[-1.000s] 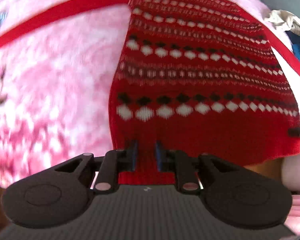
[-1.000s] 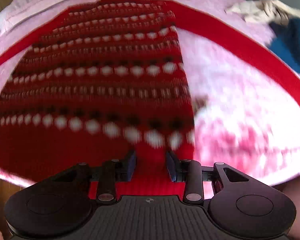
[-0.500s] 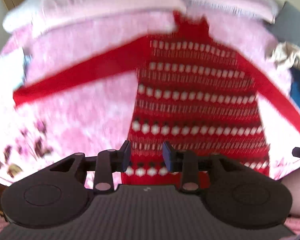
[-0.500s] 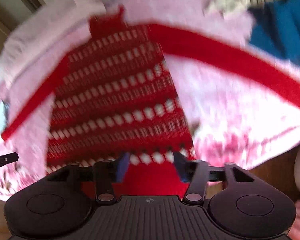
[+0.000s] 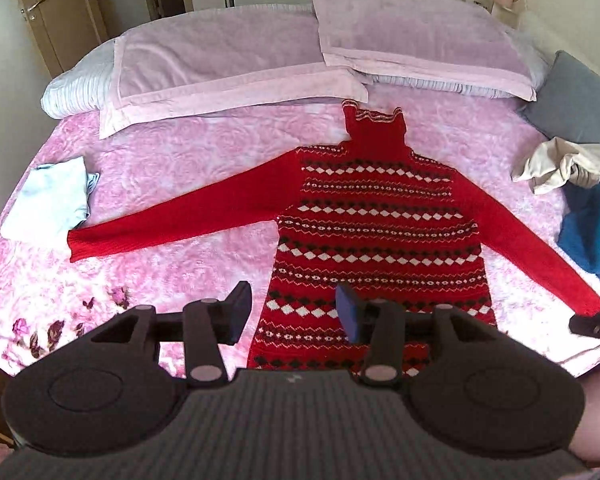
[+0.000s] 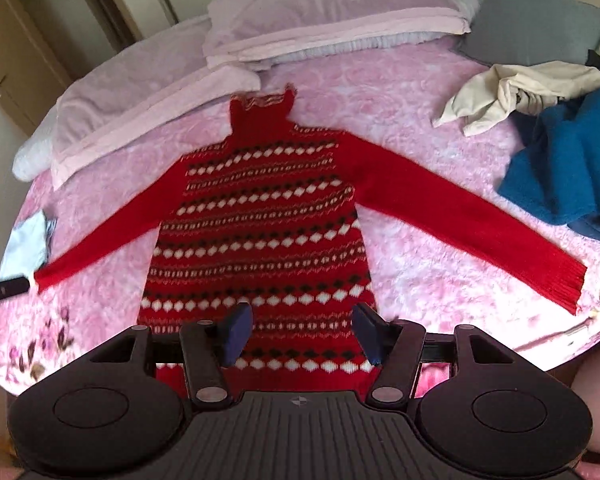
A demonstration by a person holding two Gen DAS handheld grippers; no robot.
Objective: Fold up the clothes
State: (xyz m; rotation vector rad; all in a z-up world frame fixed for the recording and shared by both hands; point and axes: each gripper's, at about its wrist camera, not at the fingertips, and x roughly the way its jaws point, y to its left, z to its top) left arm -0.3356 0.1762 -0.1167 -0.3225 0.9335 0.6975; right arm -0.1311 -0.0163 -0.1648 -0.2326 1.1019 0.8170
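Note:
A red turtleneck sweater (image 5: pixel 380 224) (image 6: pixel 260 224) with white and black diamond bands lies flat on the pink bedspread (image 5: pixel 172 152) (image 6: pixel 420 120), both sleeves spread out to the sides. My left gripper (image 5: pixel 292 312) hangs high above the hem's left corner, its jaws opening with nothing between them. My right gripper (image 6: pixel 300 332) hovers well above the hem's right part, open and holding nothing. Each gripper's tip shows at the edge of the other's view, near a sleeve cuff.
Two lilac pillows (image 5: pixel 228 64) (image 6: pixel 332 4) lie at the head of the bed. A folded pale blue garment (image 5: pixel 52 200) sits left. A cream garment (image 6: pixel 512 92), a blue garment (image 6: pixel 568 160) and a grey cushion (image 6: pixel 536 20) lie right. A person's arm (image 5: pixel 596 412) shows lower right.
Both grippers have risen far above the sweater's hem and their jaws have spread. The whole sweater and bed now show where only the hem filled the views.

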